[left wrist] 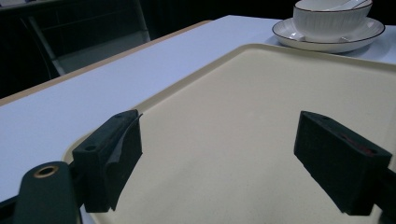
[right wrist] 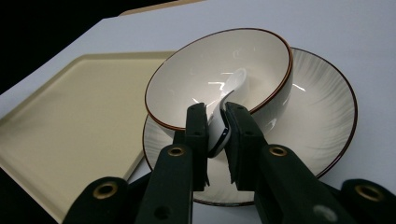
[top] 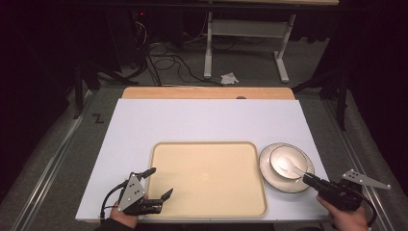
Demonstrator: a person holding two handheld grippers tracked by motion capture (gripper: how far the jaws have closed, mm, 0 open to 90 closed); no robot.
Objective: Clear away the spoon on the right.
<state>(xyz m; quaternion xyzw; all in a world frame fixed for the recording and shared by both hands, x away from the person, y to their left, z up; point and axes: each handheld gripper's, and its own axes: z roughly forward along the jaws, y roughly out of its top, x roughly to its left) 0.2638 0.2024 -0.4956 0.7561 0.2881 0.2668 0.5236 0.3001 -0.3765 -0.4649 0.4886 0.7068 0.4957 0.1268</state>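
A white bowl (top: pixel 287 161) (right wrist: pixel 224 74) with a dark rim stands on a white plate (top: pixel 269 175) (right wrist: pixel 322 107) at the table's right. A white spoon (top: pixel 289 165) (right wrist: pixel 229 95) lies in the bowl, handle over the near rim. My right gripper (top: pixel 308 179) (right wrist: pixel 217 133) is shut on the spoon's handle. A cream tray (top: pixel 207 178) (left wrist: pixel 261 116) (right wrist: pixel 70 112) lies empty at the middle front. My left gripper (top: pixel 160 183) (left wrist: pixel 219 158) stands open over the tray's near left corner, nothing between its jaws.
The white tabletop (top: pixel 202 120) has a wooden strip (top: pixel 207 92) along its far edge. Beyond it are floor cables (top: pixel 163 60) and a white table frame (top: pixel 245 33). The bowl and plate (left wrist: pixel 327 28) stand just past the tray's far right corner.
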